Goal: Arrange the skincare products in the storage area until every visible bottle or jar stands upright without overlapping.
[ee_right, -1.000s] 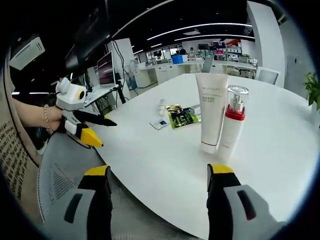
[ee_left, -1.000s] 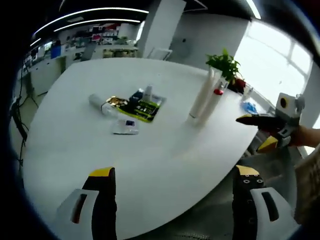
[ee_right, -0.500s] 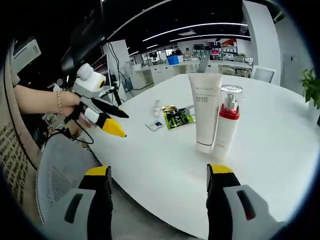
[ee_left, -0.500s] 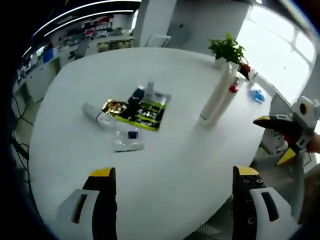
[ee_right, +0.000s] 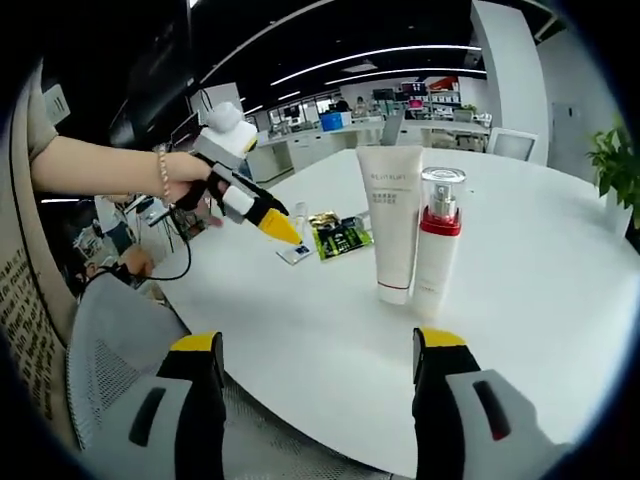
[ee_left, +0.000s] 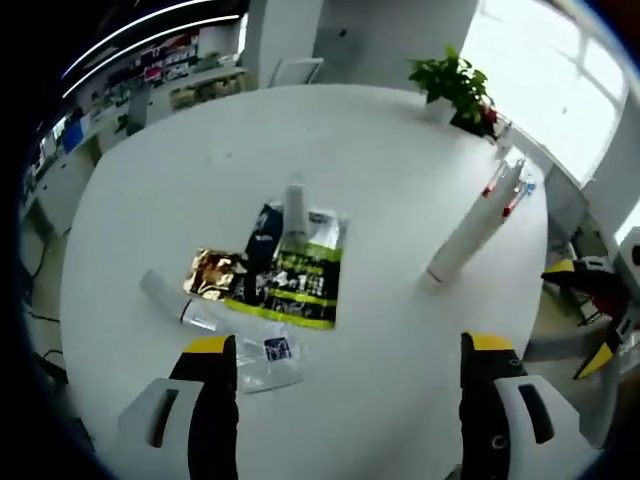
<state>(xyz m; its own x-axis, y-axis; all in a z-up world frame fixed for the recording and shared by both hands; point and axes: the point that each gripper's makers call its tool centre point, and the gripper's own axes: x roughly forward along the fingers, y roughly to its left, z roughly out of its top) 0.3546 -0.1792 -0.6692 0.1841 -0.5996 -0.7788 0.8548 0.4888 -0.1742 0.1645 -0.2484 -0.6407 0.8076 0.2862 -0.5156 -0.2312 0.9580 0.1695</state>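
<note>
Left gripper (ee_left: 338,400) jaws wide above white counter (ee_left: 400,200) w/ flat sachets (ee_left: 290,280), right gripper (ee_right: 318,400) wide, facing upright tube (ee_right: 391,222) & pump bottle (ee_right: 438,240) touching.

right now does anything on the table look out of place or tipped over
Yes. A clear tube lies flat beside the gold sachet and green packet, overlapping the pile, while the white tube and red-collared pump bottle stand upright.
</note>
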